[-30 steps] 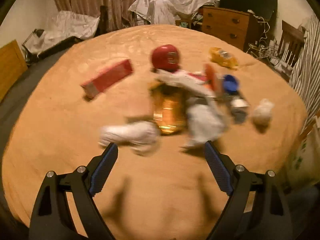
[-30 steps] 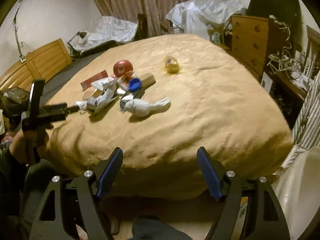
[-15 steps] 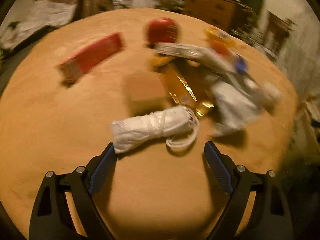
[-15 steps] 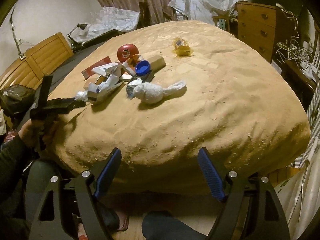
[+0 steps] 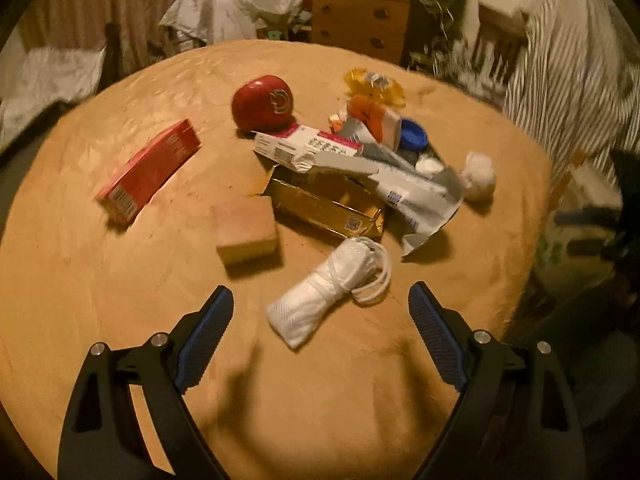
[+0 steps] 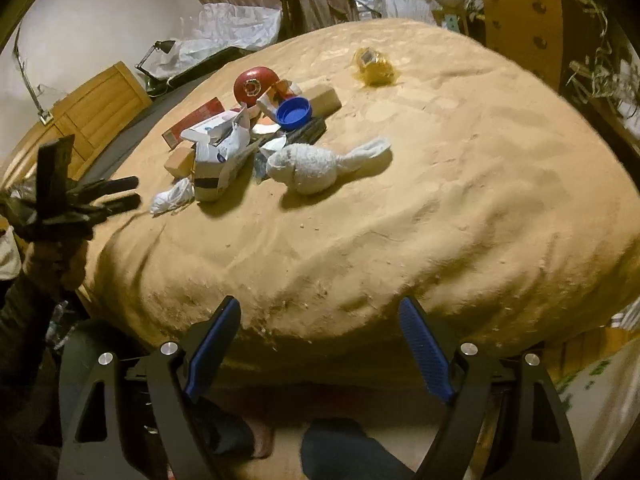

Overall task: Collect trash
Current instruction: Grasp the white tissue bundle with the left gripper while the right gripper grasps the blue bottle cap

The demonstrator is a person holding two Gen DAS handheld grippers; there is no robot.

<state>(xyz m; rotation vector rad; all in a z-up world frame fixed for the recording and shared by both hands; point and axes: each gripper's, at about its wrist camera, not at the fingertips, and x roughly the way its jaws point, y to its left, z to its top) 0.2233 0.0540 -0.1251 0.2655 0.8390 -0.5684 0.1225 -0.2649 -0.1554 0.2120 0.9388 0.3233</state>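
A pile of trash lies on a tan blanket (image 5: pixel 120 280). Nearest my open, empty left gripper (image 5: pixel 320 308) is a rolled white plastic bag (image 5: pixel 324 292), lying just ahead between its fingers. Behind it are a gold wrapper (image 5: pixel 324 204), a white carton (image 5: pixel 308 148), a tan sponge block (image 5: pixel 246 228), a red box (image 5: pixel 150 168), a red round lid (image 5: pixel 262 102), a blue cap (image 5: pixel 414 134) and a white wad (image 5: pixel 478 176). My right gripper (image 6: pixel 320 320) is open and empty at the blanket's near edge, well short of the white wad (image 6: pixel 308 166). The left gripper also shows in the right wrist view (image 6: pixel 120 194).
A yellow crumpled wrapper (image 6: pixel 374 66) lies apart at the far side. A wooden dresser (image 6: pixel 520 20), cables and covered furniture stand behind. A wooden headboard (image 6: pixel 80 116) is at the left. A white bag (image 6: pixel 592 400) hangs at the lower right.
My left gripper has swung over the pile and closed in on the rolled white bag. My right gripper has moved closer to the blanket's edge. Both stay open.
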